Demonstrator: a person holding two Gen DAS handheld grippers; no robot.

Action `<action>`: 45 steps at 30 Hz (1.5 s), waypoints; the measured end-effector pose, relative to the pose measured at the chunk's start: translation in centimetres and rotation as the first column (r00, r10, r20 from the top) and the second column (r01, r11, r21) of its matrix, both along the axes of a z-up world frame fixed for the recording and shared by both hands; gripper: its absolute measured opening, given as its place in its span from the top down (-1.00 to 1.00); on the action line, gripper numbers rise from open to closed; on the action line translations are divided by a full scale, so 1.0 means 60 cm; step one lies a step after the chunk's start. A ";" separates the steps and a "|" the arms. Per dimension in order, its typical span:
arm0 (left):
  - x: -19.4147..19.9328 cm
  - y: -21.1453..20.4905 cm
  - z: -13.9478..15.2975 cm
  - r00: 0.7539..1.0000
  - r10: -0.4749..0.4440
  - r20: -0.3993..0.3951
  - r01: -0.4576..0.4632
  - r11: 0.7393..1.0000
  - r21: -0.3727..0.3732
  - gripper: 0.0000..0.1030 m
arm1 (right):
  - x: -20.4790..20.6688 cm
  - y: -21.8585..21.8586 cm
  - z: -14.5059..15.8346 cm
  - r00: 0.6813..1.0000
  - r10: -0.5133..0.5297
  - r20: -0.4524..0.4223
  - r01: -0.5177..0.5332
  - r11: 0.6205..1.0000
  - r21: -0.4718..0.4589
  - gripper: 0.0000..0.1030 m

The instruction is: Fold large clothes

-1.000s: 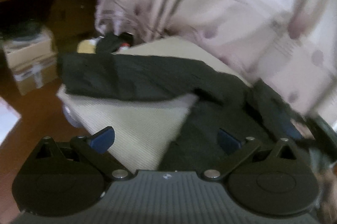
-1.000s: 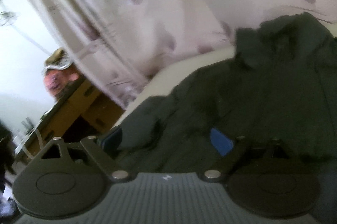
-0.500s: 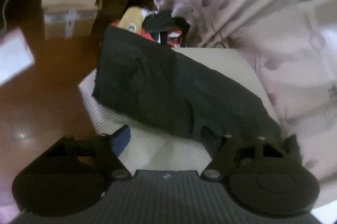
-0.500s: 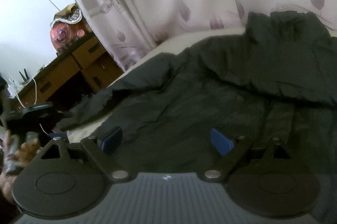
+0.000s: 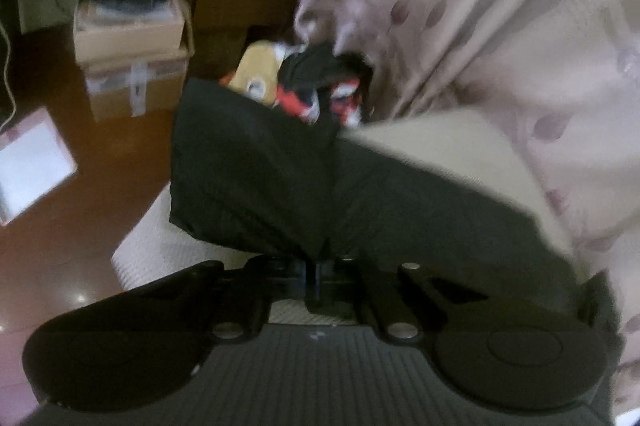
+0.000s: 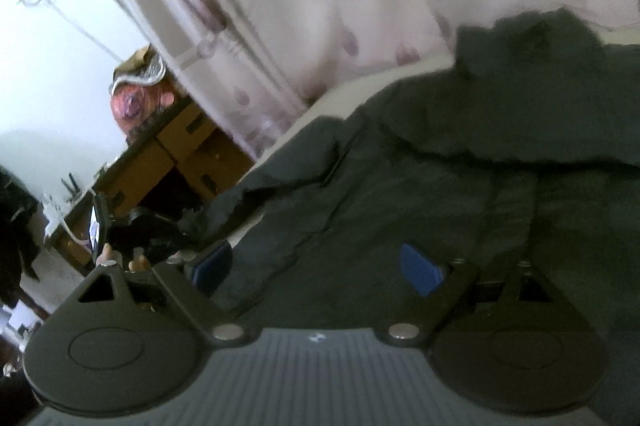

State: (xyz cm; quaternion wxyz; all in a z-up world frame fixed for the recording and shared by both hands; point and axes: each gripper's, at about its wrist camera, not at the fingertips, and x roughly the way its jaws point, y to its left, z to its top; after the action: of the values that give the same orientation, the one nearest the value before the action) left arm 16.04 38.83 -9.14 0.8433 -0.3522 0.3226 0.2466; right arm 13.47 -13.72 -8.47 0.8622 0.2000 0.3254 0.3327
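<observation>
The left gripper (image 5: 322,262) has its jaws brought together on the near hem of the sleeve (image 5: 256,178), the fold of dark cloth pinched just at the tips. That sleeve lies across the left end of the bed (image 5: 160,246), its cuff end hanging past the edge at about 10 o'clock from the grip, above the brown floor (image 5: 100,186). Boxes (image 5: 132,66) sit at 11 o'clock, toys (image 5: 296,82) at 12, and the curtain (image 5: 500,46) at 2.

The step in hand looks like folding this sleeve in over the body. To do it well, check first that the pinch has taken both layers, not only the top one, then lift just enough to clear the mattress and carry the sleeve in a flat arc, so the cuff does not drag or twist.

The right gripper (image 6: 316,266) hovers with jaws wide apart and nothing between them, low over the jacket (image 6: 440,194) spread on the bed. The collar (image 6: 532,38) is at 1 o'clock, and the sleeve runs out to 9 o'clock, where the other tool shows faintly. It would best press the chest down near the shoulder seam, anchoring the body while the sleeve comes across.
</observation>
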 end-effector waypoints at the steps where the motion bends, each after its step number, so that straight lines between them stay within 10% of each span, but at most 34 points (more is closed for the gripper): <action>1: 0.003 -0.005 0.025 0.999 -0.009 0.035 0.009 1.000 -0.001 0.95 | -0.004 -0.014 0.003 1.000 -0.019 0.002 0.019 1.000 0.009 -0.78; 8: 0.055 -0.163 0.225 0.959 -0.225 0.173 0.183 0.956 0.231 0.95 | -0.021 -0.140 0.007 0.980 -0.199 -0.027 0.201 0.973 0.111 -0.78; 14: 0.121 -0.425 0.316 0.833 -0.528 0.163 0.434 0.808 0.399 0.95 | -0.034 -0.236 -0.014 0.946 -0.311 -0.090 0.323 0.918 0.229 -0.78; 21: 0.153 -0.756 0.254 0.585 -0.811 0.000 0.696 0.502 0.513 0.95 | -0.065 -0.314 -0.022 0.923 -0.374 -0.086 0.383 0.882 0.274 -0.79; 26: 0.177 -0.890 0.136 0.473 -0.877 -0.080 0.788 0.381 0.483 0.85 | -0.085 -0.360 -0.046 0.902 -0.417 -0.113 0.431 0.855 0.289 -0.79; 29: 0.180 -0.912 0.080 0.430 -0.897 -0.100 0.805 0.331 0.492 -0.08 | -0.095 -0.387 -0.069 0.890 -0.432 -0.145 0.455 0.840 0.294 -0.79; 32: 0.157 -0.902 0.066 0.428 -0.903 -0.033 0.766 0.343 0.544 -1.00 | -0.098 -0.407 -0.088 0.883 -0.438 -0.169 0.469 0.829 0.306 -0.79; 37: 0.120 -0.862 0.086 0.419 -0.906 0.060 0.753 0.384 0.535 -1.00 | -0.087 -0.420 -0.096 0.883 -0.436 -0.175 0.469 0.821 0.324 -0.79; 45: 0.057 -0.704 0.075 0.560 -0.828 0.040 0.734 0.517 0.441 -1.00 | -0.008 -0.388 -0.060 0.909 -0.406 -0.094 0.415 0.871 0.262 -0.80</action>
State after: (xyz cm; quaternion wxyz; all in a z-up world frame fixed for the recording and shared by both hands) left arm 19.48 -3.43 -4.67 0.9457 -0.0270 0.2864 -0.1510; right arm 12.97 -36.99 -12.05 0.8708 0.3885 0.2414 0.1805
